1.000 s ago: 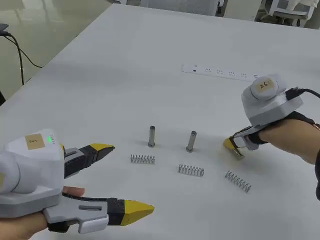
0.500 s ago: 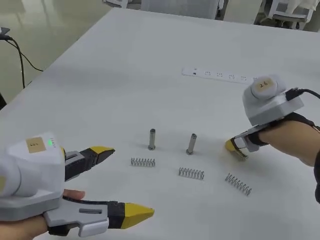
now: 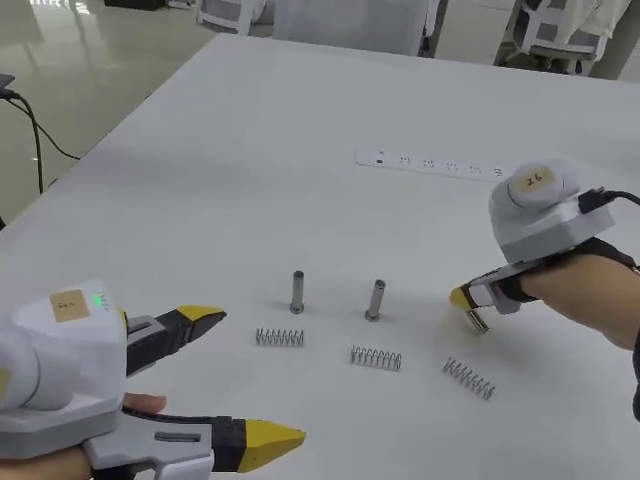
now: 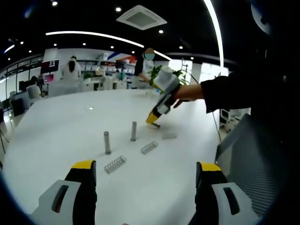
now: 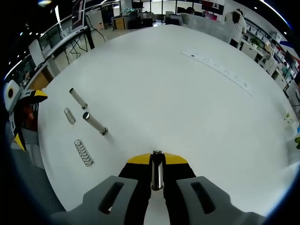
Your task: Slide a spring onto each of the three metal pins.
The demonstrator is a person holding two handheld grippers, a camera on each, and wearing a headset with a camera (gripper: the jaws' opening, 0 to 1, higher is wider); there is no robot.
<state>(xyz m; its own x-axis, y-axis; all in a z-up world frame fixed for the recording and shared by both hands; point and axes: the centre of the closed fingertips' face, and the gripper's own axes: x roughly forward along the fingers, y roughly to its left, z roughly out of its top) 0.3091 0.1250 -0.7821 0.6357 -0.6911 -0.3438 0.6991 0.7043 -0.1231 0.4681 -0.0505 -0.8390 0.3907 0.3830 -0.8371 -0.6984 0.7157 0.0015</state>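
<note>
The right gripper (image 5: 157,159) is clamping a metal pin (image 5: 157,180); the left gripper (image 3: 255,377) is gaping wide. Between them, two upright pins (image 3: 297,291) (image 3: 374,299) are standing and three springs (image 3: 279,338) (image 3: 376,358) (image 3: 468,378) are lying on the table (image 3: 250,180).

White power strip (image 3: 430,165) lies flat near far edge of tabletop (image 3: 230,170). Black cable (image 3: 38,120) on floor off left edge. Office chairs (image 3: 350,20) beyond far edge.

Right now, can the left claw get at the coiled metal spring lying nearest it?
Probably yes: the left claw is open, and only bare white table lies between it and that coiled metal spring.
</note>
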